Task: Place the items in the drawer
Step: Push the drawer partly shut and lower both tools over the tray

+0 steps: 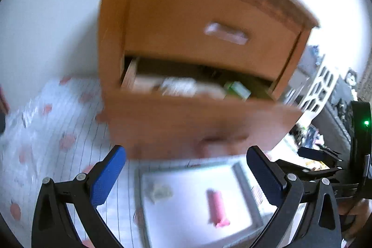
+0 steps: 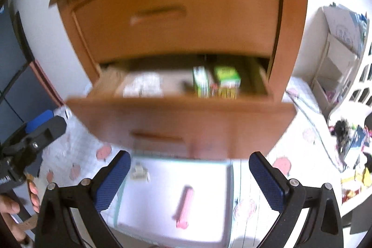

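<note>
Wooden nightstand, lower drawer point(image 2: 181, 129) pulled out just ahead of and above both grippers; upper drawer point(image 2: 176, 22) shut. Both views motion-blurred. Left gripper point(image 1: 186, 176) was spread wide, nothing between its blue pads. Right gripper point(image 2: 189, 180) the same, wide and empty. Inside the open drawer, ahead of the right gripper: green cartons point(image 2: 226, 81) toward the right side, a pale flat packet point(image 2: 142, 85) toward the left; free floor between them. Directly below and between the right gripper's fingers lay a white tray point(image 2: 162, 220) with a pink tube-like item point(image 2: 184, 206) near centre and a small whitish clip-like item point(image 2: 140, 172) at its far left corner, just under the drawer front. Both items were still on the tray, so the task looked unfinished.

Likely next step: pick the pink item. To do it well, rotate the gripper so the fingers close across the item's narrow width, descend straight, grip mid-length, then lift clear of the drawer front before moving forward. Drop into the free gap, not onto the cartons.
</note>
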Available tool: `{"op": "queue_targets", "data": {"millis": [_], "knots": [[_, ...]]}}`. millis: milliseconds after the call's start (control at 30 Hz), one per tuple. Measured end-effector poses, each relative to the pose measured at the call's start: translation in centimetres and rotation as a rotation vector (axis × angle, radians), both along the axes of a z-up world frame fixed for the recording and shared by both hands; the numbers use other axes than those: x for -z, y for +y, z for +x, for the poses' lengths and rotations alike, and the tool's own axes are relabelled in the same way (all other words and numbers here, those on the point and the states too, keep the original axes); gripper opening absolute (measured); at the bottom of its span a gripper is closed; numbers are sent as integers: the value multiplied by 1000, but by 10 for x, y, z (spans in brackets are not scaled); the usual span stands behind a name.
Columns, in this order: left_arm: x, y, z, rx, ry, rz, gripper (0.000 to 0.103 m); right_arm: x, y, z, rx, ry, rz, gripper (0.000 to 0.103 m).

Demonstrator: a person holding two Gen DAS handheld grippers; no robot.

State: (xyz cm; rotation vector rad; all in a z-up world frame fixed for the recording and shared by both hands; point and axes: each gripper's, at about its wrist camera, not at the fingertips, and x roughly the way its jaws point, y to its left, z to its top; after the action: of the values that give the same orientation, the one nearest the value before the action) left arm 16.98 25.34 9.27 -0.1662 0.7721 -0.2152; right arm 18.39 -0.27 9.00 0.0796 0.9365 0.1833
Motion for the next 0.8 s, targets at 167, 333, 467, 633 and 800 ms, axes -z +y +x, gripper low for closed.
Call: {"op": "queue_targets", "data": {"millis": [167, 333, 467, 633, 800], "knots": [[46, 16, 2, -29, 99, -9, 103, 52, 6, -10, 23, 113, 18, 103], [91, 20, 2, -75, 209, -31, 103, 94, 18, -14, 20, 193, 19, 103], [122, 15, 0, -75, 275, 20, 103, 127, 25, -15, 18, 263, 20, 103], [148, 8, -4, -68, 301, 7, 103, 159, 22, -15, 52, 325, 4, 103], [165, 4, -1, -59, 325, 9, 103, 180, 19, -11, 80, 366, -18, 103]]}}
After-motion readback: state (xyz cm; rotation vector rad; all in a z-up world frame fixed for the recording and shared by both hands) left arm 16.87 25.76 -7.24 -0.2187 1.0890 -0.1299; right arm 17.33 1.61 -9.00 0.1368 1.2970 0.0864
